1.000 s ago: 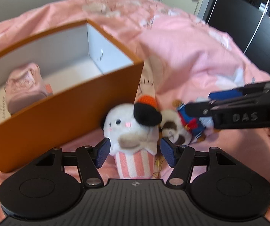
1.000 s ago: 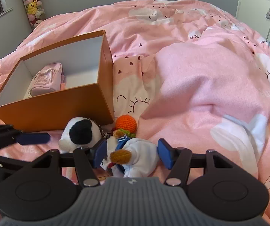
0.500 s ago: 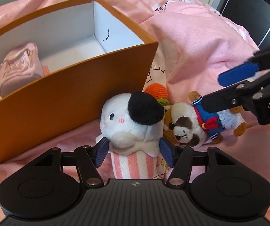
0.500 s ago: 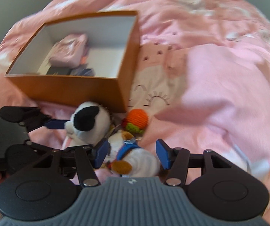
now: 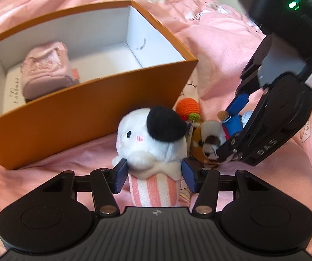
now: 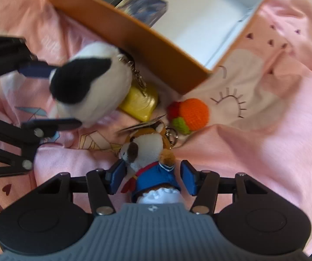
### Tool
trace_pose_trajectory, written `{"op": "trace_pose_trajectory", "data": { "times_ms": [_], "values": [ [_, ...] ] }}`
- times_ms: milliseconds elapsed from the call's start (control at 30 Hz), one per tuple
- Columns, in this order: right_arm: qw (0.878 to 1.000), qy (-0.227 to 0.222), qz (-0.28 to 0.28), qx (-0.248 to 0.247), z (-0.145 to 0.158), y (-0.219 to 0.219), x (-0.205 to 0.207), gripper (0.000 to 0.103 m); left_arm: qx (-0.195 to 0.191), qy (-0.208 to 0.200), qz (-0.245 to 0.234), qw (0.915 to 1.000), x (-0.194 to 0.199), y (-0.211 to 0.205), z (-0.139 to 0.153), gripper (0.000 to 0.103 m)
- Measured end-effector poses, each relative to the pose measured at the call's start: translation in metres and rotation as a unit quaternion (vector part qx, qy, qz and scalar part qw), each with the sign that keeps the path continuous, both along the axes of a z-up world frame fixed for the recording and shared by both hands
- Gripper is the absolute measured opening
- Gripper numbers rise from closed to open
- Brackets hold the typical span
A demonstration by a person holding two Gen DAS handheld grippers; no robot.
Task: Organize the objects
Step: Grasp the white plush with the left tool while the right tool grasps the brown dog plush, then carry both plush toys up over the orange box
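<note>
A white plush with a black patch and pink-striped base (image 5: 153, 148) stands on the bed in front of the orange box (image 5: 90, 113). My left gripper (image 5: 153, 174) is open, its pads on either side of the plush's base. It also shows in the right wrist view (image 6: 90, 82). A small dog plush in a blue sailor suit (image 6: 149, 163) lies between the open pads of my right gripper (image 6: 153, 177), seen too in the left wrist view (image 5: 212, 143). An orange crocheted toy (image 6: 190, 113) lies by the box corner.
The box holds a pink pouch (image 5: 44, 69) and dark flat items (image 6: 142, 8). A yellow packet (image 6: 140, 102) lies beside the white plush. The pink bedding (image 6: 264, 130) is rumpled and rises to the right.
The right gripper has tilted down over the dog plush and moved close to it. The left gripper has closed in around the white plush's base.
</note>
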State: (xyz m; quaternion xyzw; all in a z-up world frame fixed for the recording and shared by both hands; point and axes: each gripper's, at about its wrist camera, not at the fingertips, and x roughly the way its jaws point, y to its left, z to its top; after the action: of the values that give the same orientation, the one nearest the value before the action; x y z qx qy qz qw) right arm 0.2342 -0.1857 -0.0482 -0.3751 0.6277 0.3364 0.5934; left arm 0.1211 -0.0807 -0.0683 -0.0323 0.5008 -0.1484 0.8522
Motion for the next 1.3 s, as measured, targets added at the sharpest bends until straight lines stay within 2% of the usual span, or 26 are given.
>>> {"op": "trace_pose_trajectory", "data": {
  "times_ms": [100, 167, 233, 367, 467, 667, 800, 933, 1100, 1300],
  "values": [
    [1.0, 0.007, 0.017, -0.013, -0.005, 0.006, -0.002, 0.057, 0.002, -0.013, 0.007, 0.9999, -0.005, 0.002, 0.007, 0.058],
    [1.0, 0.013, 0.023, -0.015, -0.007, 0.008, -0.005, 0.049, -0.002, -0.018, 0.01, 0.9998, -0.008, 0.002, 0.012, 0.058],
    [0.999, 0.015, 0.025, -0.016, -0.007, 0.01, -0.008, 0.048, -0.005, -0.021, 0.011, 0.9997, -0.012, 0.004, 0.014, 0.058],
    [0.999, -0.005, 0.032, -0.015, -0.003, 0.007, -0.019, 0.04, -0.02, -0.028, 0.017, 0.9993, -0.016, 0.011, 0.02, 0.057],
    [0.999, -0.032, 0.027, -0.002, 0.012, 0.003, -0.026, 0.039, -0.035, -0.035, 0.02, 0.9986, -0.019, 0.017, 0.026, 0.056],
    [0.995, -0.069, -0.022, 0.074, 0.057, -0.01, -0.032, 0.038, -0.059, -0.05, 0.026, 0.9967, -0.024, 0.023, 0.038, 0.055],
    [0.987, -0.055, -0.056, 0.14, 0.074, -0.016, -0.036, 0.038, -0.076, -0.054, 0.031, 0.9951, -0.026, 0.028, 0.046, 0.054],
    [0.978, -0.067, -0.068, 0.188, 0.086, -0.016, -0.041, 0.037, -0.079, -0.06, 0.05, 0.9938, -0.028, 0.038, 0.054, 0.054],
    [0.967, -0.056, -0.094, 0.229, 0.085, -0.02, -0.042, 0.037, -0.082, -0.075, 0.066, 0.9917, -0.031, 0.047, 0.07, 0.054],
    [0.954, -0.104, -0.081, 0.27, 0.121, -0.017, -0.048, 0.037, -0.087, -0.12, 0.083, 0.9856, -0.028, 0.056, 0.102, 0.054]
  ]
}}
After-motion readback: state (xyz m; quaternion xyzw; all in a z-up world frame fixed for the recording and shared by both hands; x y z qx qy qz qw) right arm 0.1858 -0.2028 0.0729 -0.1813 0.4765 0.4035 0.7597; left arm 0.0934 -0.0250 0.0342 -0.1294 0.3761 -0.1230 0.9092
